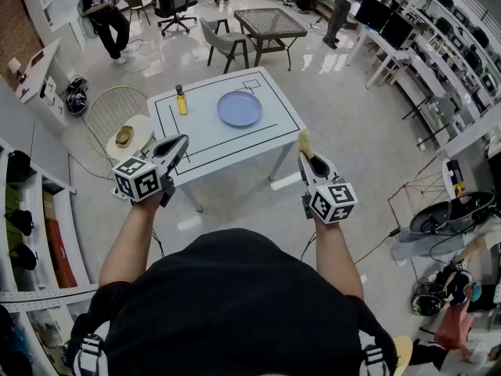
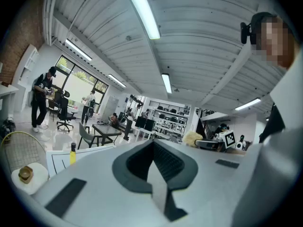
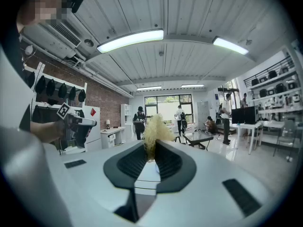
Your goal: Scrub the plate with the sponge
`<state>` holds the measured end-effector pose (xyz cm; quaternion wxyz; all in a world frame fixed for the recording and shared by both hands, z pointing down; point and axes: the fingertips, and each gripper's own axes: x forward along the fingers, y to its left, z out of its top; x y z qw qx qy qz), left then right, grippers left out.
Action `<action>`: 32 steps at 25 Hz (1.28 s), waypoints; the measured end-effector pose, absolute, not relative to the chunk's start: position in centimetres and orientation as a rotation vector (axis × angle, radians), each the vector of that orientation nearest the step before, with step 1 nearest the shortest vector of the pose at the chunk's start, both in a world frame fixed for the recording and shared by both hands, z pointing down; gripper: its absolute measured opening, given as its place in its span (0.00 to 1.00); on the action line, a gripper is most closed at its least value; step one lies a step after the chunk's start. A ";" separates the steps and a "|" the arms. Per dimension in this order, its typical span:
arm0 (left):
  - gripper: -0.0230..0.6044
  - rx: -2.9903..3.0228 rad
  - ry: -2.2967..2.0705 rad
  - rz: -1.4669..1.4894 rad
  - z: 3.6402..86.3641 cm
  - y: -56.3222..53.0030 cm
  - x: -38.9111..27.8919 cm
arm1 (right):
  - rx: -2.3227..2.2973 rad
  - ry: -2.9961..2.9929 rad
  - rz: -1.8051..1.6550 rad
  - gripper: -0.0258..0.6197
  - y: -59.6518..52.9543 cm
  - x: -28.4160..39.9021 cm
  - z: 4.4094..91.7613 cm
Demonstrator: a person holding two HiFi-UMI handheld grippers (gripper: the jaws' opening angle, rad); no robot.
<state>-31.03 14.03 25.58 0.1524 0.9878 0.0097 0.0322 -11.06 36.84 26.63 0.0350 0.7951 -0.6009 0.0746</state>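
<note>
A blue plate (image 1: 239, 108) lies on the white table (image 1: 205, 149) ahead of me, with a small yellow bottle (image 1: 181, 100) to its left. My right gripper (image 1: 304, 155) is shut on a pale yellow fibrous sponge (image 1: 303, 139), whose tuft sticks out past the jaws (image 3: 154, 127). It hovers off the table's near right corner. My left gripper (image 1: 182, 142) is shut with nothing between its jaws and hangs over the table's near left edge. In the left gripper view, the closed jaws point level across the room, and the bottle (image 2: 73, 153) shows at the left.
A round white stool (image 1: 133, 134) with a yellowish object stands left of the table, beside a wire ring (image 1: 114, 108). A grey chair (image 1: 224, 42) and a glass-topped table (image 1: 270, 23) stand beyond. People sit and stand at the back. Shelves line the left wall.
</note>
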 end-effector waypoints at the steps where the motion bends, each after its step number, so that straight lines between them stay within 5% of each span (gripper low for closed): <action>1: 0.05 2.834 0.043 0.100 25.7 14.0 -31.0 | 2.447 -1.841 0.225 0.11 36.7 -10.9 26.6; 32: 0.05 2.899 0.073 0.083 24.1 7.6 -28.1 | 2.499 -1.865 0.233 0.11 32.1 -9.9 25.8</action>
